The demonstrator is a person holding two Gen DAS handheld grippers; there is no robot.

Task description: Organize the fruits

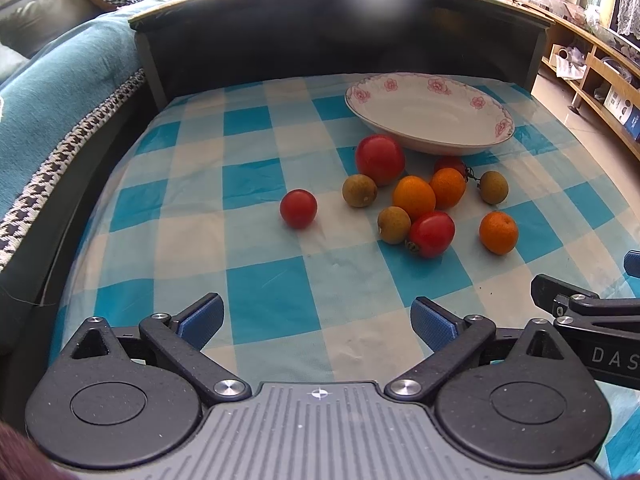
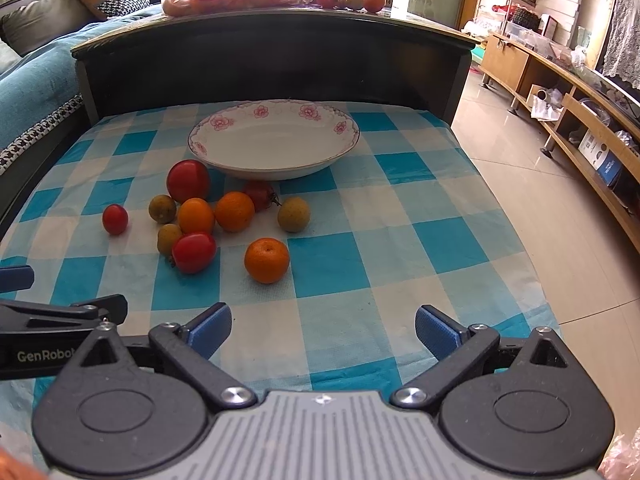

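**Loose fruit beside an empty dish**

A white dish (image 2: 276,142) with a pink floral rim stands upright and empty. In front of it lie four tomatoes (image 2: 188,180), three oranges (image 2: 267,260) and three brownish-green longans (image 2: 294,214), loosely clustered; one small tomato (image 2: 115,219) lies apart to the left.

black grippers (image 1: 318,320), blue pads (image 1: 202,318), silver screws (image 1: 229,387)

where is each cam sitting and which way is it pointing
Left wrist: sits on the left gripper, low over the checked cloth, facing the fruit and bowl; its own open fingers show, the right gripper at the right edge.
Right wrist: sits on the right gripper, facing the same way; open fingers show, the left gripper at the left edge.
Shared: bowl, fruit, the lone orange.
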